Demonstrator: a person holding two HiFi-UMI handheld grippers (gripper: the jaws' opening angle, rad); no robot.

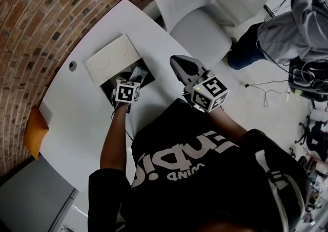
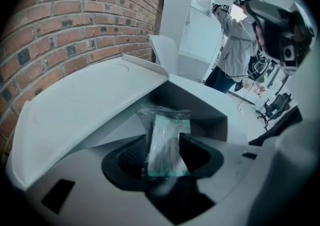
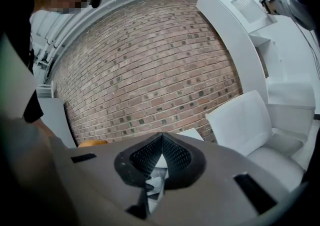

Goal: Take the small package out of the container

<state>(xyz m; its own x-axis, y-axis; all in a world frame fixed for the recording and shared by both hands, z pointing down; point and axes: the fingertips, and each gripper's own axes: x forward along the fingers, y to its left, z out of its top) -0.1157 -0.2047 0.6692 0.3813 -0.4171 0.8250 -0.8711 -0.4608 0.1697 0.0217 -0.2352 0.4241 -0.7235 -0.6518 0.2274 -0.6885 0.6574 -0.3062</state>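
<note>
1. A white desk stands against a curved brick wall. A white chair sits at its far side and an orange object at its left end.
2. A person in a grey top stands beyond the chair, well apart from the desk.
3. The container is a dark-lined box on the desk. Its white lid is thrown back towards the wall, so nothing covers the opening.
4. The wearer's black shirt has white print, seen upside down. The small line reads "WIND"; the large letters cannot be read with certainty.
5. The small package is a clear, crinkled plastic bag with a pale green edge and flat, pale contents.
6. The left gripper has its jaws pinching the package upright, just in front of the container's opening.
7. The right gripper hangs near the desk's edge, jaws pressed together with nothing between them.
</note>
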